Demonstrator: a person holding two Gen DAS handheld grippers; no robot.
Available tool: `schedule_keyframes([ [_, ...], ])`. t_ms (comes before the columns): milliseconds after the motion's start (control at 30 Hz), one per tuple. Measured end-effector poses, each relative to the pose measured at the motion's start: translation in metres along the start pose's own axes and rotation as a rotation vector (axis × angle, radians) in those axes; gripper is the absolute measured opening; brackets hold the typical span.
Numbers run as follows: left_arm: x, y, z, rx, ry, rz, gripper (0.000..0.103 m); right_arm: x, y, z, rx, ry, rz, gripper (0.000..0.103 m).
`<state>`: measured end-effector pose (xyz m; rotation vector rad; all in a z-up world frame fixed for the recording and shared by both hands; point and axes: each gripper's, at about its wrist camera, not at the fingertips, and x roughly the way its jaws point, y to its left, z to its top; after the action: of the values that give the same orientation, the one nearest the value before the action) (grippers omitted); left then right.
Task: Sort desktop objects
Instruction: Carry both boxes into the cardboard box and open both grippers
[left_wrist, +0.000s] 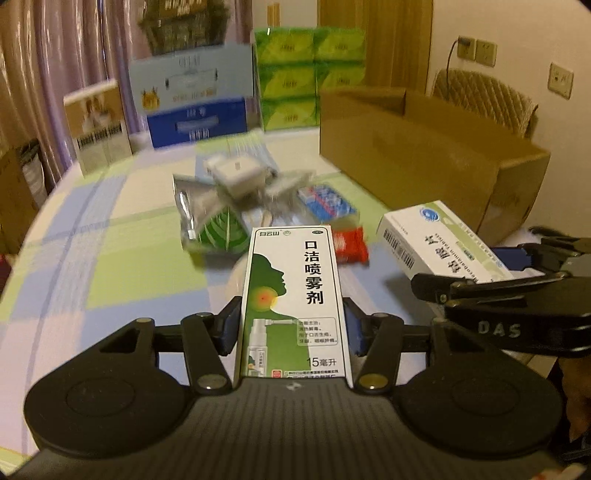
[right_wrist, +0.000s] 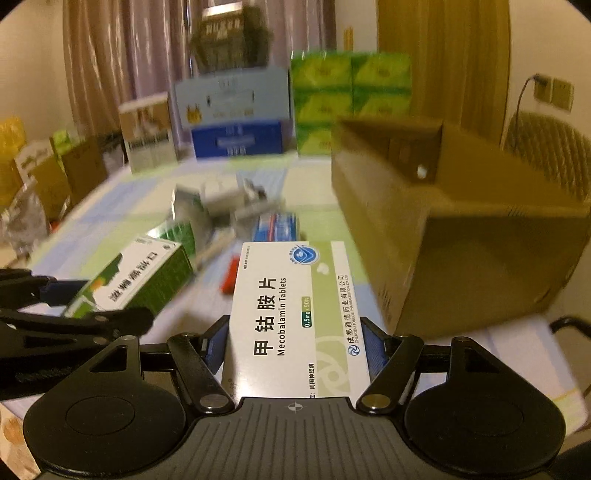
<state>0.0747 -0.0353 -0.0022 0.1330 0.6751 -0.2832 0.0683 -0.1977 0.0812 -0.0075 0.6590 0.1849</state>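
While each gripper clamps a box, cardboard carton close right.

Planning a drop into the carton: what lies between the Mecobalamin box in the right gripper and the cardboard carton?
Nothing: in the right wrist view, only bare checked tablecloth separates the Mecobalamin box from the cardboard carton.

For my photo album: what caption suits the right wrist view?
Right hand-held gripper clasping a Mecobalamin tablet box beside an open cardboard box.
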Motion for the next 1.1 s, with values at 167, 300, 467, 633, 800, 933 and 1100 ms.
schedule_keyframes([
  [167, -0.018, -0.017, 0.036, 0.009, -0.054, -0.027, 0.05, -0.031, -0.025, 0.043, 0.024, -0.072, -0.012, 0.068],
  [300, -0.019, -0.042, 0.071, 0.021, -0.09, -0.071, 0.05, -0.043, -0.066, 0.078, 0.05, -0.118, -0.031, 0.068],
  [467, -0.001, -0.079, 0.115, 0.026, -0.107, -0.133, 0.05, -0.034, -0.123, 0.106, 0.071, -0.086, -0.067, 0.068],
  [633, 0.033, -0.114, 0.151, 0.031, -0.098, -0.181, 0.05, -0.012, -0.17, 0.117, 0.076, -0.043, -0.087, 0.068],
  [800, 0.068, -0.139, 0.174, 0.042, -0.086, -0.214, 0.05, 0.017, -0.195, 0.121, 0.081, 0.0, -0.07, 0.068],
  [933, 0.097, -0.15, 0.181, 0.048, -0.059, -0.226, 0.051, 0.036, -0.204, 0.12, 0.076, 0.021, -0.067, 0.068],
  [1100, 0.12, -0.151, 0.176, 0.056, -0.027, -0.222, 0.051, 0.05, -0.209, 0.116, 0.062, 0.035, -0.067, 0.068],
])
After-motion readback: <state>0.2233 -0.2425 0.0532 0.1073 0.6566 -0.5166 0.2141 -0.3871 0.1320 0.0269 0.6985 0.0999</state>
